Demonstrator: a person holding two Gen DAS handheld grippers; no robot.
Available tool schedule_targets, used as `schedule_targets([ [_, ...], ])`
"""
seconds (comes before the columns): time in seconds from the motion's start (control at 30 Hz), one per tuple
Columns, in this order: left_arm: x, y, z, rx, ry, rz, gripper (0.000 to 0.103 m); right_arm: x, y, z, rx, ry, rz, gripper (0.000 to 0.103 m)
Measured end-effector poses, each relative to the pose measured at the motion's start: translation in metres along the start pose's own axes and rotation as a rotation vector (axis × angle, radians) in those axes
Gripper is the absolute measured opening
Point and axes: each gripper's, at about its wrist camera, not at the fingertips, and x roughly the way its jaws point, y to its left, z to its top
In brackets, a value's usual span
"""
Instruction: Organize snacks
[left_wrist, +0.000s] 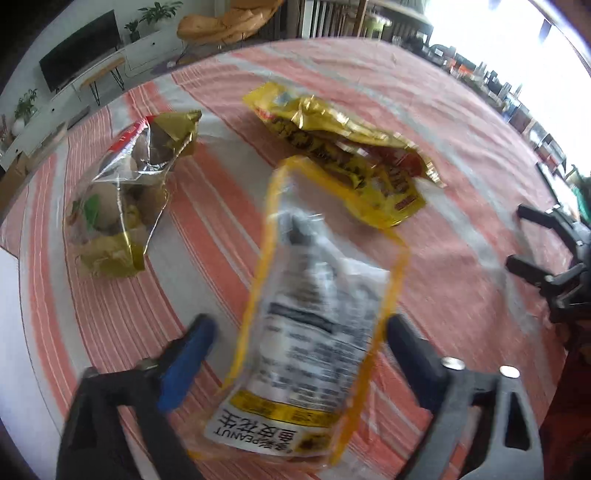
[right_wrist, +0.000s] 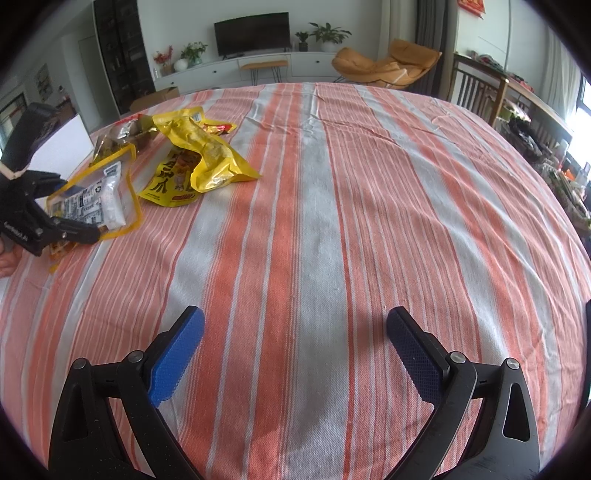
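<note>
A clear, yellow-edged peanut bag (left_wrist: 314, 325) lies on the striped tablecloth (right_wrist: 332, 221). My left gripper (left_wrist: 295, 343) points down over the bag with one finger on each side. A gap shows between the blue left pad (left_wrist: 184, 358) and the bag, so the jaws stand open. The right wrist view shows this left gripper (right_wrist: 79, 208) astride the same peanut bag (right_wrist: 96, 199) at the table's left. My right gripper (right_wrist: 295, 317) hovers open over bare cloth, holding nothing; it also shows as the right gripper (left_wrist: 517, 236) at the edge of the left wrist view.
A crumpled yellow snack bag (left_wrist: 351, 155) lies just beyond the peanut bag. A clear and gold bag of round snacks (left_wrist: 122, 192) sits further left. A white panel (right_wrist: 62, 144) stands at the table's left edge, and wooden chairs (right_wrist: 476, 92) at the far right.
</note>
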Motion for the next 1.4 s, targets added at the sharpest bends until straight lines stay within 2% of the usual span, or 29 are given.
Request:
schedule_targets([
  [0.03, -0.006, 0.001, -0.004, -0.026, -0.017, -0.013, 0.052, 0.000, 0.000, 0.000, 0.000, 0.000, 0.000, 0.101],
  [0.07, -0.012, 0.003, -0.008, -0.072, -0.028, -0.009, 0.048, 0.000, 0.000, 0.000, 0.000, 0.000, 0.000, 0.101],
  [0.13, -0.018, 0.005, -0.023, -0.138, -0.048, -0.016, 0.048, 0.000, 0.000, 0.000, 0.000, 0.000, 0.001, 0.101],
  [0.23, -0.032, 0.004, -0.056, -0.256, -0.092, 0.034, 0.048, 0.000, 0.000, 0.000, 0.002, -0.001, 0.003, 0.101],
  [0.3, -0.047, 0.007, -0.086, -0.389, -0.115, 0.048, 0.048, -0.001, 0.000, 0.000, 0.005, -0.002, 0.007, 0.101],
  [0.47, -0.069, 0.014, -0.137, -0.515, -0.176, 0.125, 0.050, -0.001, 0.001, 0.000, 0.004, -0.002, 0.006, 0.101],
  [0.5, -0.069, 0.015, -0.139, -0.525, -0.188, 0.124, 0.051, -0.001, 0.001, 0.000, 0.003, -0.001, 0.005, 0.101],
  [0.53, -0.071, 0.018, -0.143, -0.537, -0.205, 0.123, 0.061, -0.001, 0.001, 0.000, 0.003, -0.001, 0.005, 0.101],
  [0.57, -0.072, 0.018, -0.144, -0.543, -0.207, 0.147, 0.082, -0.001, 0.001, 0.000, 0.003, -0.002, 0.005, 0.101],
  [0.63, -0.068, 0.023, -0.144, -0.554, -0.185, 0.256, 0.102, -0.001, 0.001, -0.001, 0.005, -0.002, 0.007, 0.101],
  [0.77, -0.062, 0.022, -0.147, -0.545, -0.242, 0.290, 0.103, -0.001, 0.001, -0.001, 0.005, -0.002, 0.007, 0.101],
  [0.93, -0.058, 0.019, -0.145, -0.537, -0.266, 0.320, 0.103, -0.001, 0.002, -0.001, 0.002, -0.001, 0.005, 0.101],
  [1.4, -0.054, 0.012, -0.142, -0.526, -0.270, 0.335, 0.103, 0.001, 0.007, -0.002, -0.022, 0.013, -0.017, 0.101],
])
